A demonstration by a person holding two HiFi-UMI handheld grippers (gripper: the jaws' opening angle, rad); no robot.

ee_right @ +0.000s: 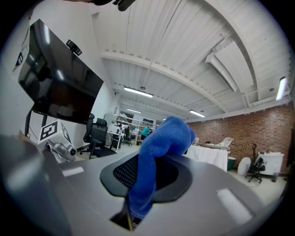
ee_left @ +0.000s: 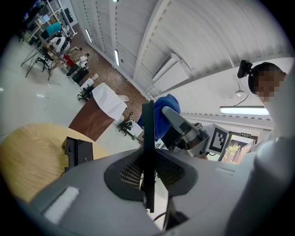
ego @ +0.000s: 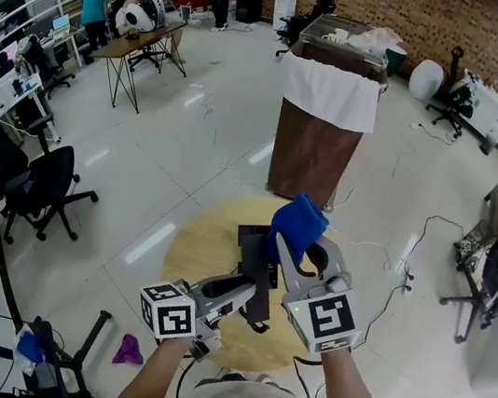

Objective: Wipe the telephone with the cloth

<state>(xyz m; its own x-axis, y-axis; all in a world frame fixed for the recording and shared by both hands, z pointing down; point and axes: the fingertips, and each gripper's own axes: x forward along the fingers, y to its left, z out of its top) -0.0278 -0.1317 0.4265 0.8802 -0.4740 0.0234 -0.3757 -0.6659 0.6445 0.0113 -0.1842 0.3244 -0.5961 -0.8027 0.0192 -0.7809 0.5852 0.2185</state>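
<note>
Bulging in a soft, royal-blue wad, the cloth point(ego: 298, 222) is clamped between the fingers point(ee_right: 216, 184) of the right gripper point(ee_right: 146, 177). One fold runs down the gap and the rest mushrooms over the tips, held in the air above the far half of the round wooden desk point(ego: 192, 255). The telephone point(ego: 252, 237) is matte black and boxy and sits on that desk near its middle. Across it runs a long, thin black slab point(ee_left: 147, 152), which the fingers point(ee_left: 92, 193) of the left gripper point(ego: 241, 292) pinch edge-on. Whether the slab is the handset or some other part of the telephone cannot be told. Its lower end is hidden by the left gripper, where a dark cord point(ego: 256, 327) loops out. In the head view the cloth covers the right fingertips and part of the telephone, and the person's arms cut off the desk's near rim. Pale floor surrounds the desk. A brown cabinet point(ego: 319, 148) draped in white stands just beyond the far edge, a black office chair point(ego: 48, 183) sits well off to the left, and cables point(ego: 409, 258) trail on the right.
</note>
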